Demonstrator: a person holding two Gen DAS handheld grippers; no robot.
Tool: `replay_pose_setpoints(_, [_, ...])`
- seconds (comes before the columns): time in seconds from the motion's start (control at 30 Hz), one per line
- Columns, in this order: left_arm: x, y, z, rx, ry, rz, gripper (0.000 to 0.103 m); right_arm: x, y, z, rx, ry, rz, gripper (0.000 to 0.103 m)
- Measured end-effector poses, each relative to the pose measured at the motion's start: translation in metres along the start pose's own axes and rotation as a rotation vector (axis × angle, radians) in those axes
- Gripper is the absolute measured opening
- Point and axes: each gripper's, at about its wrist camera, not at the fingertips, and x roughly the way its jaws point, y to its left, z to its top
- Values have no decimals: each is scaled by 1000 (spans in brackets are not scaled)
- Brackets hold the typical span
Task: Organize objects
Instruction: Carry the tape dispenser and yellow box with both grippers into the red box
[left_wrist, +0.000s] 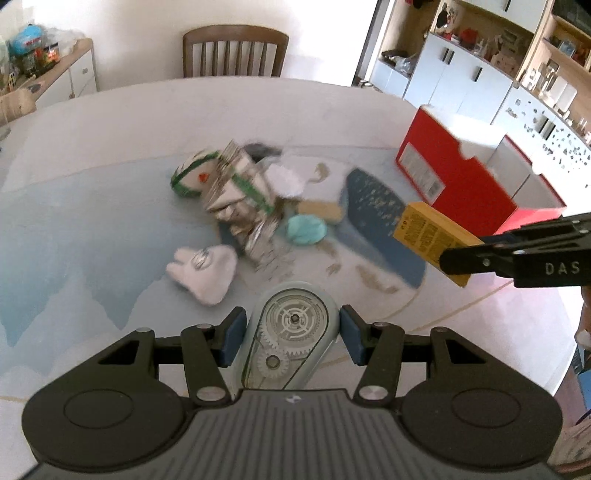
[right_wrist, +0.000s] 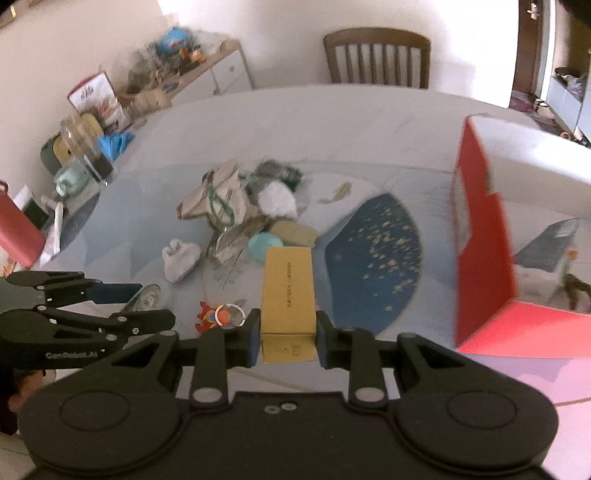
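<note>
My left gripper (left_wrist: 291, 334) is shut on a clear correction-tape dispenser (left_wrist: 290, 339) and holds it above the table; it also shows in the right wrist view (right_wrist: 146, 297). My right gripper (right_wrist: 286, 334) is shut on a yellow box (right_wrist: 288, 291), also seen in the left wrist view (left_wrist: 432, 240). A pile of items lies mid-table: foil wrappers (left_wrist: 236, 199), a teal lump (left_wrist: 306, 229), a white tooth-shaped toy (left_wrist: 205, 271), a white fluffy ball (right_wrist: 277, 201). An open red box (left_wrist: 461, 177) stands at the right.
A small orange toy with a ring (right_wrist: 221, 315) lies on the table near my right gripper. A wooden chair (left_wrist: 234, 50) stands behind the table. A cluttered sideboard (right_wrist: 110, 110) and a red bottle (right_wrist: 18, 236) are at the left.
</note>
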Motion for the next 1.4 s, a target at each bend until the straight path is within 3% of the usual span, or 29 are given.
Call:
replay_pose_setpoints(0.6, [-10, -132, 72, 96, -79, -23, 54, -89, -75, 7, 42, -142, -59, 27])
replay_pose_setpoints(0.97, [17, -208, 114, 142, -99, -55, 54, -113, -140, 11, 67, -185, -99, 27])
replay_pose_setpoints(1.4, [68, -270, 146, 189, -64, -54, 54, -117, -210, 12, 98, -186, -160, 27])
